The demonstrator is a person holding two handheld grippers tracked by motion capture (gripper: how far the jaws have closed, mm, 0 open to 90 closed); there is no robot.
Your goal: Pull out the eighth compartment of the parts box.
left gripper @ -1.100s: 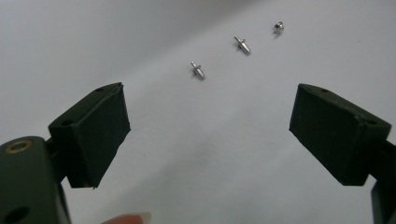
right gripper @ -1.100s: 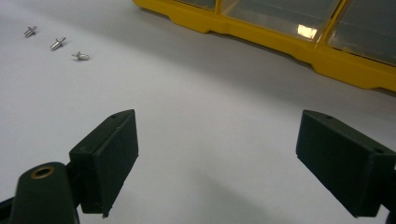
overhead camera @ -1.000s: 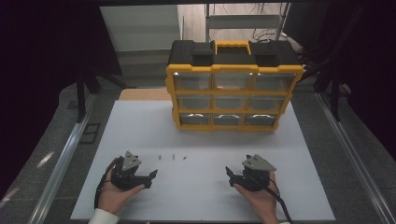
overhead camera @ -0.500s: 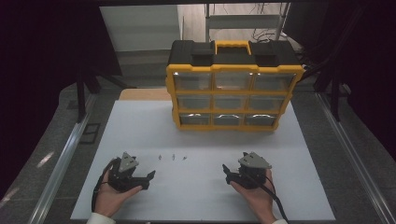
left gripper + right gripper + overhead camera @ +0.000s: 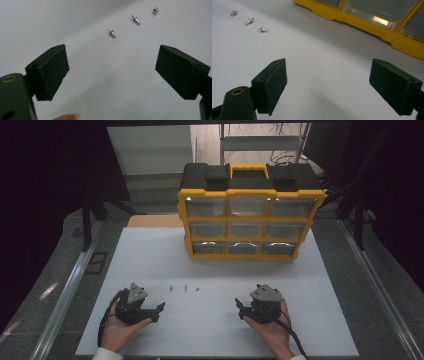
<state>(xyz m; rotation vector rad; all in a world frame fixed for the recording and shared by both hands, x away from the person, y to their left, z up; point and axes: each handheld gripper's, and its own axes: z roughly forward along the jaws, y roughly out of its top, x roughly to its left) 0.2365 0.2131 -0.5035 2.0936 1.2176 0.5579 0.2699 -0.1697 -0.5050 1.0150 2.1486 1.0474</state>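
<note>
- Metal pins [image 5: 185,288], three in a row, lie on the white mat [image 5: 215,265] between your grippers, nothing covering them.
- Left gripper [image 5: 159,309] and right gripper [image 5: 238,306]: jaws spread, empty.
- Yellow drawer organizer [image 5: 247,215] stands well behind.

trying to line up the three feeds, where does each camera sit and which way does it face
High view: above the person's side, looking forward and down on the white table and drawer box; shows both hands holding grippers.
Left gripper view: rides the left gripper, facing three pins.
Right gripper view: rides the right gripper, facing pins and box.
All share the pins.
</note>
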